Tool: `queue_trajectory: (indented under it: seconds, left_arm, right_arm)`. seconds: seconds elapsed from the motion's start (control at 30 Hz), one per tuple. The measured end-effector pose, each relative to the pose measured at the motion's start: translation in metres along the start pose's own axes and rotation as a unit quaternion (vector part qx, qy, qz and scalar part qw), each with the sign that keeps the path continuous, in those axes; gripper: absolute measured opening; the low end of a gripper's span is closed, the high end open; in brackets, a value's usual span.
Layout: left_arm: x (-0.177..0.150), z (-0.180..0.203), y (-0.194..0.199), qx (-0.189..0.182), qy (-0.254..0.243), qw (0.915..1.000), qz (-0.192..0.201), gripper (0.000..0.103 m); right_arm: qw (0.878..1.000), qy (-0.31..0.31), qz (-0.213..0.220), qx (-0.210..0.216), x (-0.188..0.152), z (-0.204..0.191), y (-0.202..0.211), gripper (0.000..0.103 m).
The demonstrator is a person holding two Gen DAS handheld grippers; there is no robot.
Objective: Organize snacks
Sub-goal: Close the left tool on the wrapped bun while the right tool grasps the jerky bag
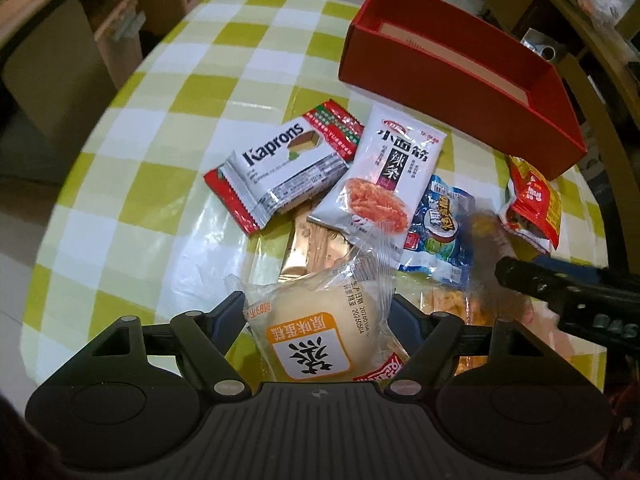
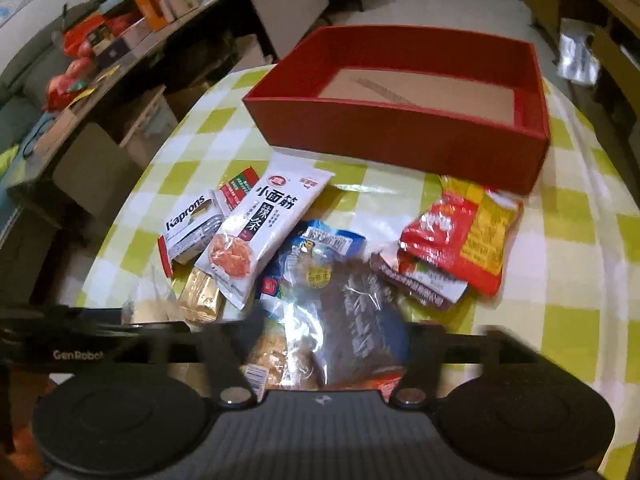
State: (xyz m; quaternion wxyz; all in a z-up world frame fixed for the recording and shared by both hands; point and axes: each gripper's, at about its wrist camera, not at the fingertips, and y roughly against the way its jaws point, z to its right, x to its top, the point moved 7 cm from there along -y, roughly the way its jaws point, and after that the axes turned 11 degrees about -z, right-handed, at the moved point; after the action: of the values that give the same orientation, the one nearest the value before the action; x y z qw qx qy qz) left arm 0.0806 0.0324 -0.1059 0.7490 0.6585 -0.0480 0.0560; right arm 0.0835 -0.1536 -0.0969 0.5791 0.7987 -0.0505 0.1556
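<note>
left gripper (image 1: 318, 312) jaws clamping 1 cake packet (image 1: 316, 340) | right gripper (image 2: 328, 340) jaws hanging wide over the pile, gripping nothing | red box (image 2: 400, 140) lying ahead, beyond the snacks

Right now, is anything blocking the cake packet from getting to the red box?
Yes. The cake packet sits between the left gripper fingers; the Kaprons wafer and white noodle-snack packet lie between it and the red box.

A green-checked surface (image 2: 568, 240) is carrying an open red box (image 2: 400, 140) and, near it, a heap of snack packets (image 2: 280, 240).
</note>
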Motion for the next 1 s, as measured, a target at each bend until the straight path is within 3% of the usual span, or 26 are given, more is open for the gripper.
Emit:
queue_trajectory:
  seconds: [0.27,0.4,0.47,0.8,0.87,0.93,1.0]
  left_arm:
    - [-0.001,0.006,-0.003,-0.013,-0.020,0.9997,-0.007,0.082]
    - [-0.001,0.010,-0.005,-0.013,-0.029,0.9995,-0.009,0.082]
    - [-0.001,0.010,-0.006,-0.008,-0.031,0.9995,-0.009,0.082]
    - [0.000,0.005,-0.015,0.015,-0.028,0.9994,-0.016,0.083]
    - [0.000,0.005,-0.017,0.016,-0.030,0.9992,-0.021,0.083]
    - [-0.001,0.005,-0.018,0.013,-0.025,0.9992,-0.027,0.083]
    - [0.000,0.003,-0.018,0.010,-0.020,0.9993,-0.029,0.082]
  right_arm:
    - [0.998,-0.025,-0.055,0.001,0.002,0.012,-0.038,0.094]
    - [0.998,0.005,-0.050,-0.026,0.010,0.004,-0.046,0.095]
    - [0.997,0.008,-0.059,-0.045,0.011,0.007,-0.056,0.100]
    - [0.998,0.013,-0.033,-0.059,0.005,0.003,-0.060,0.103]
    - [0.998,-0.002,-0.033,-0.047,0.004,0.009,-0.052,0.091]
    - [0.999,-0.019,-0.033,-0.022,0.001,0.013,-0.046,0.086]
    - [0.999,-0.019,-0.035,-0.027,-0.003,0.014,-0.043,0.085]
